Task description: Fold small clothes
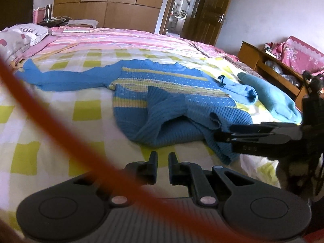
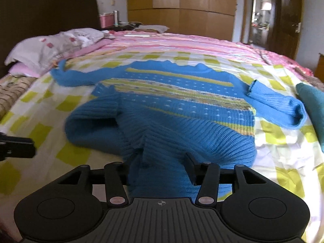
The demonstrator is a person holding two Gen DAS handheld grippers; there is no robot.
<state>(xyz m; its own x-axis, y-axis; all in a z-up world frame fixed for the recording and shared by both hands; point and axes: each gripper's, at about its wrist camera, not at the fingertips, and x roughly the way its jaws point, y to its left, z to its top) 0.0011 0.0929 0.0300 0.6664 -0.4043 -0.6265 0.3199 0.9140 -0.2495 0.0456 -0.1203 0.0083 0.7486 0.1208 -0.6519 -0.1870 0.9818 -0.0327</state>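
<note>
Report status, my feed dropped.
Left gripper shut, empty. Right gripper open, sweater hem between fingers. Teal cloth beside sweater, not blocking.

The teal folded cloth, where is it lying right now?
The teal folded cloth lies on the checked bedsheet at the right of both views, just beyond the blue sweater's right sleeve.

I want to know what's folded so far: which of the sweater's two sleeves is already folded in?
The sleeve beside the teal cloth: it doubles back at a bend. The other sleeve stretches flat towards the pillow.
</note>
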